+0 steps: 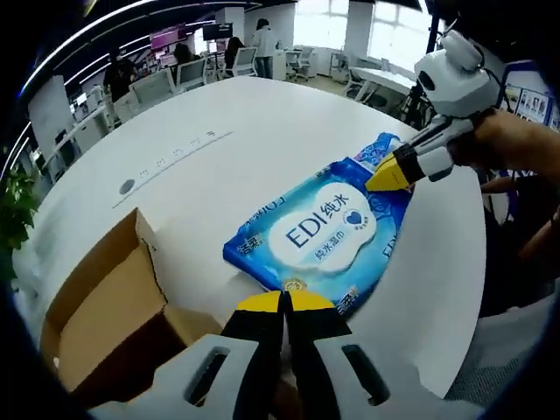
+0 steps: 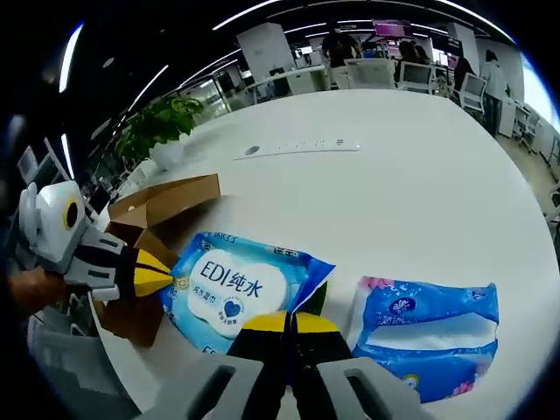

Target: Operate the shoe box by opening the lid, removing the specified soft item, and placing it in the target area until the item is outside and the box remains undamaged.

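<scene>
A blue EDI wet-wipes pack (image 1: 319, 232) (image 2: 236, 284) lies flat on the white round table (image 1: 262, 114) (image 2: 420, 192). My left gripper (image 1: 284, 302) is shut on the pack's near seam; it enters the right gripper view from the left (image 2: 162, 276). My right gripper (image 2: 293, 322) is shut on the opposite seam, whose corner is lifted slightly; it enters the left gripper view from the upper right (image 1: 389, 173). The open brown cardboard shoe box (image 1: 105, 306) (image 2: 162, 206) stands beside the pack, flaps up.
A second blue-and-pink tissue pack (image 2: 424, 337) (image 1: 378, 150) lies just past the wipes pack. A white power strip (image 1: 175, 159) (image 2: 297, 146) crosses the table's middle. A potted plant (image 2: 162, 122), office chairs and people stand beyond the table.
</scene>
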Demonstrator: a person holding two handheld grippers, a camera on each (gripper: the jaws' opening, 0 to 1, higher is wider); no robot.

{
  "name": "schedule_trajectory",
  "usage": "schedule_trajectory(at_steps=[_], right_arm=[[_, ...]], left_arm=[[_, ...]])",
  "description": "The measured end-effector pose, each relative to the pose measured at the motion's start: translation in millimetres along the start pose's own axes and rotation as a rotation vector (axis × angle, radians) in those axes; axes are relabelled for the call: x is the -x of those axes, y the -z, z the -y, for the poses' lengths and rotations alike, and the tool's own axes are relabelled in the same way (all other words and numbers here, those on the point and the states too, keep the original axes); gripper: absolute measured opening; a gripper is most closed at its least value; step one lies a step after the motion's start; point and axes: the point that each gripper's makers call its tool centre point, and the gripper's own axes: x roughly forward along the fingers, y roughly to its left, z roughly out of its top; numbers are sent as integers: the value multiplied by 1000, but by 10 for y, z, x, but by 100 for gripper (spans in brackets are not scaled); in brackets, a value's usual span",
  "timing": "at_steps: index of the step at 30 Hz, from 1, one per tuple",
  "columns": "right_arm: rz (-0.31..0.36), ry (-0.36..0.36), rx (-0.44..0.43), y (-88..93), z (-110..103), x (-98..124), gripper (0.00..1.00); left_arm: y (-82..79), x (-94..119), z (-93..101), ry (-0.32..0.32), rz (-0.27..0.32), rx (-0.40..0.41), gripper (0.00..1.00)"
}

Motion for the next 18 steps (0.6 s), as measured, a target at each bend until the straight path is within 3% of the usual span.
schedule_trajectory(at_steps=[10,18], right_arm=[[3,2,-1,2,35,-17,0],[-4,7,8,47,60,-41,0]], left_arm=[[28,-56,24,-4,-33,-183,0],[41,-97,35,-9,-44,-252,0]])
